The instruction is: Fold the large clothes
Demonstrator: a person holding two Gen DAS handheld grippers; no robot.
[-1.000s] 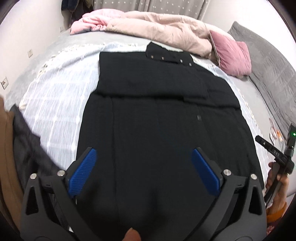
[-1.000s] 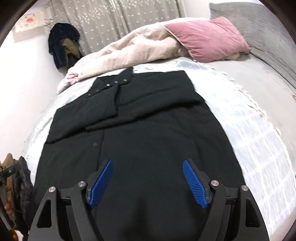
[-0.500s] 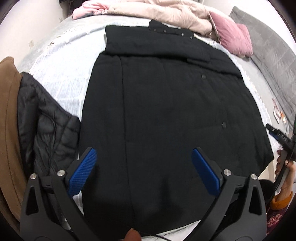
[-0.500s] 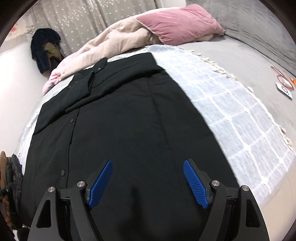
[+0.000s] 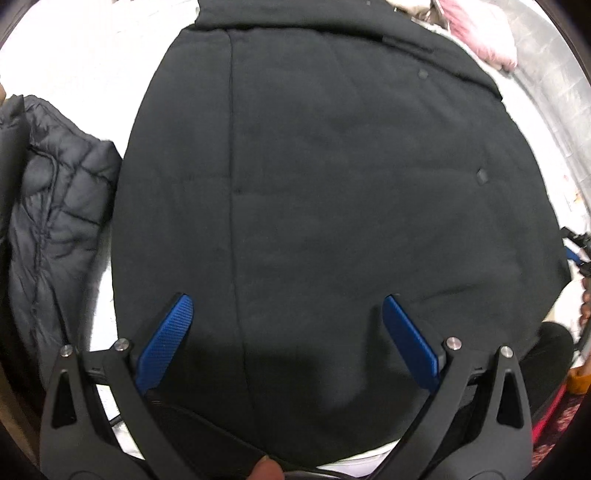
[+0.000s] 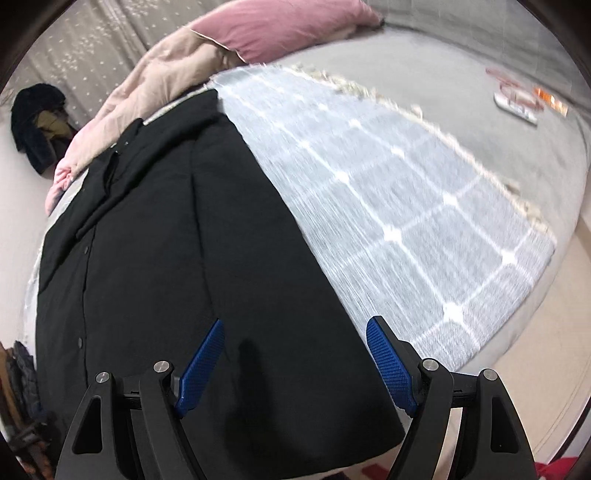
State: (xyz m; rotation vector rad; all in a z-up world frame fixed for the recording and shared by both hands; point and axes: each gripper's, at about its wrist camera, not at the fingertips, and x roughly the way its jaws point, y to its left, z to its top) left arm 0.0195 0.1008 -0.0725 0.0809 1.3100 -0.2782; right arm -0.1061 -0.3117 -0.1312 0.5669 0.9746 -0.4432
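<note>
- Puffer jacket (image 5: 55,206): dark, quilted, bunched at the far left of the bed, just beside the coat's left edge; judged a snag risk if the hem is swept that way.
- Left gripper (image 5: 284,332): fingers (image 5: 166,343) spread wide, holding nothing, poised above the lower hem.
- Black coat (image 5: 332,184): the task's garment, spread flat on the bed over a pale checked blanket (image 6: 388,192), sleeves folded across the chest, collar at the far end, hem at the near edge.
- Right gripper (image 6: 295,354): fingers (image 6: 388,362) likewise released and empty, over the coat's right hem corner.
- Risk, as judged: the thick hem may be pinched through one layer only, or unevenly between the two sides, skewing the fold; the blanket could be caught along with it.
- Pink pillow (image 6: 280,26) and duvet (image 6: 159,81): beyond the collar, clear of the fold.
</note>
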